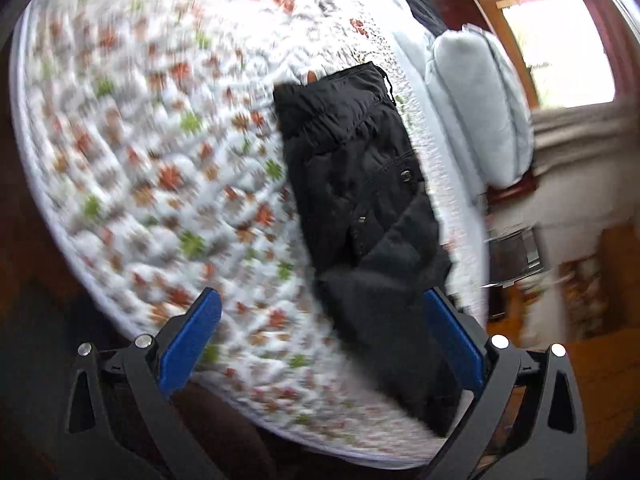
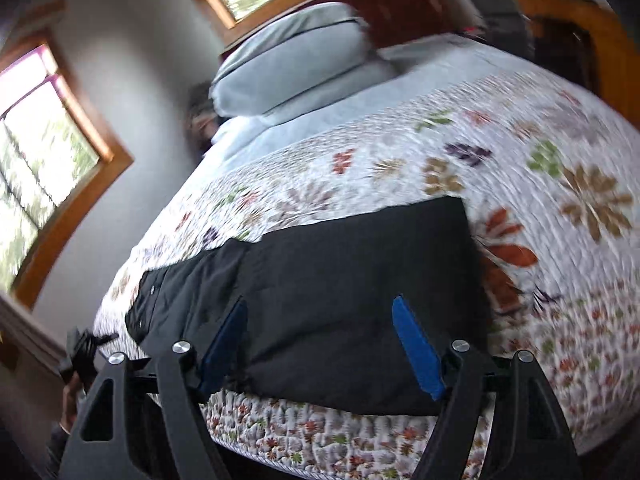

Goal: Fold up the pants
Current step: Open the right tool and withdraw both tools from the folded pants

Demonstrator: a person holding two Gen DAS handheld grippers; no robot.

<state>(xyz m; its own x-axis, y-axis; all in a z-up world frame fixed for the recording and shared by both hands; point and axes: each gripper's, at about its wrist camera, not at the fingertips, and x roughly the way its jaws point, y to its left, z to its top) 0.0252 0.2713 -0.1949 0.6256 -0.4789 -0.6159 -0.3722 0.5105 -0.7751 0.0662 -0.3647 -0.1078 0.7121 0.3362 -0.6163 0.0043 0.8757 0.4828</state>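
On the quilt [image 1: 152, 160], near the bed's edge, the black pants [image 1: 360, 200] lie folded lengthwise, waistband toward the far pillows [image 1: 476, 108]. My left gripper [image 1: 320, 340] hangs above the near leg end, jaws wide and empty. My right gripper [image 2: 320, 344] hovers likewise spread over the pants [image 2: 340, 300], holding nothing.

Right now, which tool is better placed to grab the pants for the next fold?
Probably the right tool: it sits open just over the black pants. The left tool, also open, looks farther back.
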